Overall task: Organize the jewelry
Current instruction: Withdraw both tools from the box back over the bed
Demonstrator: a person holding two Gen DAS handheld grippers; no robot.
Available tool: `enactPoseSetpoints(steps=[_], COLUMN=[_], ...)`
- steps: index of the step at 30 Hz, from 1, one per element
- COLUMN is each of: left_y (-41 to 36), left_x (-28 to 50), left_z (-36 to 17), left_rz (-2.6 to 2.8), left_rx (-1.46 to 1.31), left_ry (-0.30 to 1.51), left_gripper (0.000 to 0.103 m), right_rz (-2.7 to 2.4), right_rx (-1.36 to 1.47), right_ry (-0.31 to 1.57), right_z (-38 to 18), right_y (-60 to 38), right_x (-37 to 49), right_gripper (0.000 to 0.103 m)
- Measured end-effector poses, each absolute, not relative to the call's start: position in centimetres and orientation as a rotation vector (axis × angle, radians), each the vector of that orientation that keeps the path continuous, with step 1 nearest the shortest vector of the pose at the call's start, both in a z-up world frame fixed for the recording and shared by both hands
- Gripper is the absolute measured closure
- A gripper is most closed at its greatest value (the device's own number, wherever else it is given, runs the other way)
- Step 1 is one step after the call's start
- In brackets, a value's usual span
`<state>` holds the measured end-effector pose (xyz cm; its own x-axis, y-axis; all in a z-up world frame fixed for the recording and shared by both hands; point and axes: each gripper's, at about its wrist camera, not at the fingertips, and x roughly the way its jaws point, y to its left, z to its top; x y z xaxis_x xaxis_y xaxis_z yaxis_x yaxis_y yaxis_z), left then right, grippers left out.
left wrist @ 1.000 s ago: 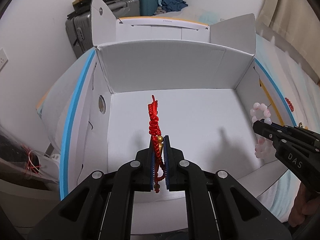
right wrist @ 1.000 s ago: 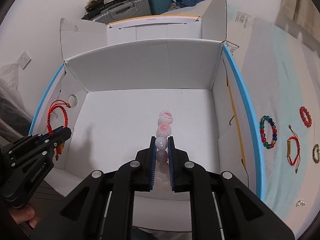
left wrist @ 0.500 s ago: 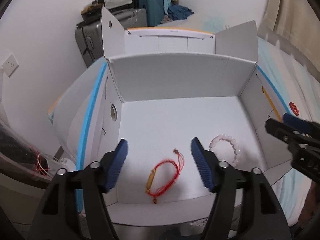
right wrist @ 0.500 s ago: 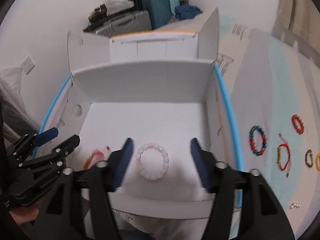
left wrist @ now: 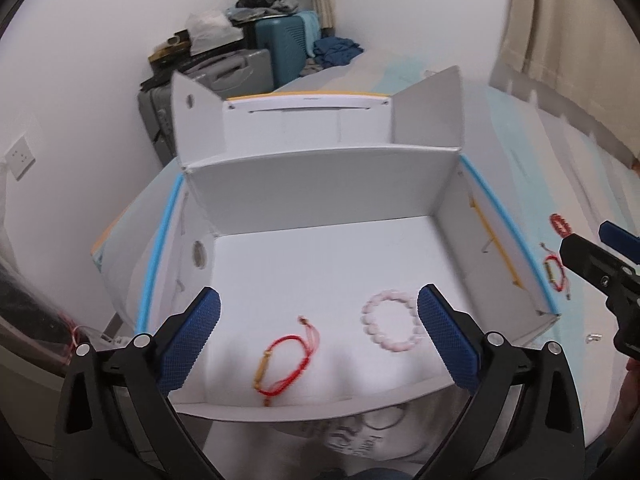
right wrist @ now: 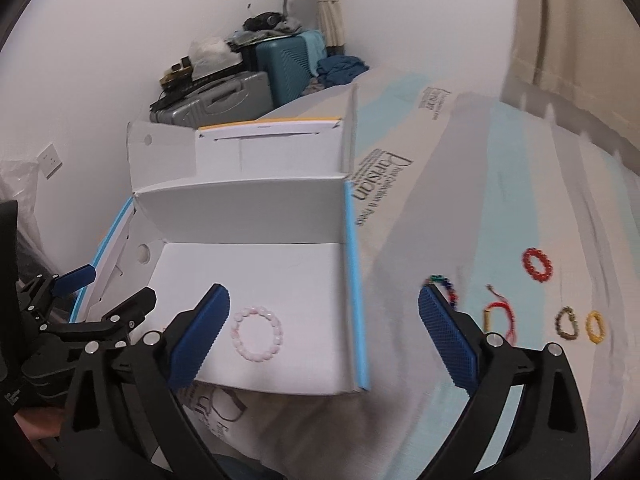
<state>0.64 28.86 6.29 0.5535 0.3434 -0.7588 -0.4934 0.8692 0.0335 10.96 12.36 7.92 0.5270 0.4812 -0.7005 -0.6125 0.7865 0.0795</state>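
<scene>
Both tongs have let go. A second ago the left tongs (left wrist: 318, 328) were clamped on the red cord bracelet (left wrist: 285, 354) and the right tongs (right wrist: 324, 330) on the pink bead bracelet (right wrist: 258, 334), each held above the floor of the white box (left wrist: 320, 184). The jaws of both have just been opening and now stand wide apart, with nothing pressed between the blue pads (left wrist: 188, 344).

The red cord bracelet now lies flat on the box floor near the front wall, left of the middle, its gold tube bead on its left side. The pink bead bracelet lies flat on the floor to its right, near the front right part of the box; the two are apart and do not touch. In the left wrist view the pink bracelet sits just beside the inner edge of the left tongs' right pad.

Both views show more of the room than before: the box looks smaller and lower in the frame, and the right wrist view has swung so that the box's blue-edged right wall (right wrist: 356, 292) runs down its middle.

On the bed (right wrist: 500, 184) right of the box lie a multicoloured bead bracelet (right wrist: 446, 286), another red cord bracelet (right wrist: 500, 316), a red bead bracelet (right wrist: 538, 264), an olive one (right wrist: 567, 323) and a yellow one (right wrist: 595, 326), all outside the box
</scene>
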Motion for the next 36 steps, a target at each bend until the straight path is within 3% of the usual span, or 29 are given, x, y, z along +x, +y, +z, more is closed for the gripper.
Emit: enactPoseSetpoints(steps=[20, 36], left_y=[14.0, 1.2], left_x=[8.4, 18.3], left_z=[7.7, 1.9], left_rz=[0.254, 0.037], left_rx=[-0.107, -0.089], left_ry=[0.805, 0.868], left_gripper=[0.006, 0.006], right_rz=[0.429, 0.170], right_rx=[-0.076, -0.033], right_ry=[0.785, 0.831], right_z=[7.8, 3.2], right_y=[-5.6, -18.8], right_x=[15.5, 24.3], right_gripper=[0.009, 0.009])
